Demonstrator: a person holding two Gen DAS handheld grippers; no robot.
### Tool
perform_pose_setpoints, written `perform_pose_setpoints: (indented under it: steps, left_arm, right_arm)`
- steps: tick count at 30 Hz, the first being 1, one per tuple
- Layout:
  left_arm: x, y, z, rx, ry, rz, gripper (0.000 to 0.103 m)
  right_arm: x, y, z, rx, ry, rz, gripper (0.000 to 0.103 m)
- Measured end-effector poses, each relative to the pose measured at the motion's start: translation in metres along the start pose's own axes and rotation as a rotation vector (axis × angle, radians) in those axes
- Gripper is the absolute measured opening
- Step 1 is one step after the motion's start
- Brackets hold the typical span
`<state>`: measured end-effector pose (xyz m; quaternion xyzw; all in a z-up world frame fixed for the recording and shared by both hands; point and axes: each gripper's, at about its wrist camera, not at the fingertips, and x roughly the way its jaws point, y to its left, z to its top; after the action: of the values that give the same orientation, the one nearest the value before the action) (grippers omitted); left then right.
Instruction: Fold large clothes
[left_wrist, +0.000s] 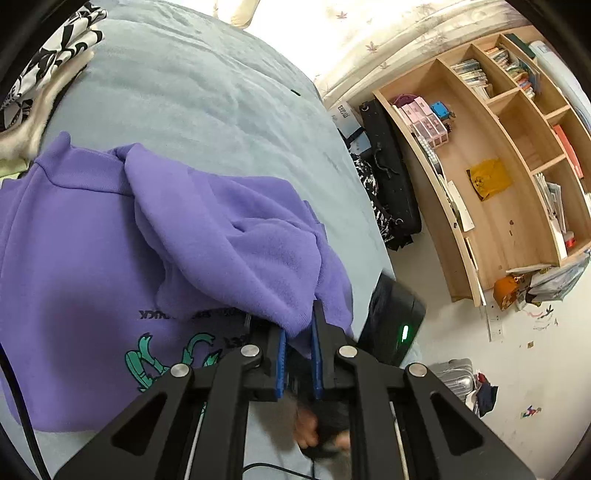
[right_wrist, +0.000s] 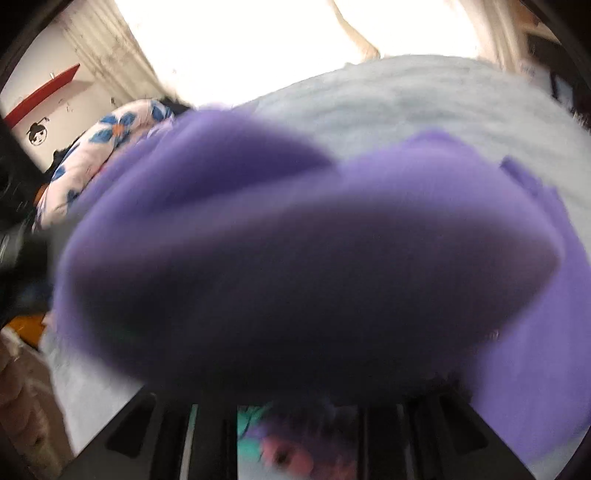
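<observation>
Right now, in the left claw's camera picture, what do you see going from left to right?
Black-and-white patterned cloth → purple fleece sweatshirt → black bag on the floor → wooden bookshelf.

The purple sweatshirt (left_wrist: 92, 236) is soft matt fleece, the bed cover (left_wrist: 192, 85) fuzzy cloth, the shelves (left_wrist: 491, 173) smooth pale wood.

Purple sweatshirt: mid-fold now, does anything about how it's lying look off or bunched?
Yes. The purple sweatshirt lies flat on the grey blanket, but its sleeve is heaped in a crumpled mound over the chest, not smoothed. The left gripper pinches the sleeve's cuff. The right wrist view is blurred and filled with purple cloth, so its grip is unclear.
</observation>
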<state>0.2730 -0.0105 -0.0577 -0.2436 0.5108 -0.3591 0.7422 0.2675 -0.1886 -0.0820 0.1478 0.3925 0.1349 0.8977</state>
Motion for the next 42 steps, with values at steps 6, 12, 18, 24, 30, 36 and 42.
perform_pose_setpoints:
  steps: [6, 12, 18, 24, 30, 36, 42]
  left_arm:
    - [0.006, 0.01, -0.01, 0.052, 0.031, 0.004, 0.008]
    - [0.034, 0.04, -0.038, -0.031, 0.117, -0.029, 0.008]
    - [0.051, 0.068, -0.058, -0.118, 0.145, -0.046, 0.01]
    - [0.034, 0.086, -0.054, -0.193, 0.087, -0.136, 0.055]
    - [0.024, 0.092, -0.038, -0.23, 0.046, -0.256, 0.067]
    - [0.048, 0.1, -0.02, -0.287, 0.072, -0.325, 0.068]
    - [0.073, 0.109, -0.002, -0.324, 0.106, -0.351, 0.068]
  right_arm:
    - [0.015, -0.005, 0.007, -0.035, -0.028, -0.056, 0.019]
    - [-0.007, -0.026, -0.026, -0.09, 0.154, -0.08, 0.019]
    - [-0.044, -0.054, -0.042, -0.005, 0.23, -0.058, 0.03]
    - [-0.076, -0.076, -0.018, 0.204, 0.168, 0.087, 0.055]
    - [-0.073, -0.082, 0.009, 0.339, 0.161, 0.221, 0.057]
    - [-0.038, -0.085, 0.031, 0.443, 0.232, 0.268, 0.059]
    - [-0.006, -0.101, 0.038, 0.535, 0.29, 0.3, 0.059]
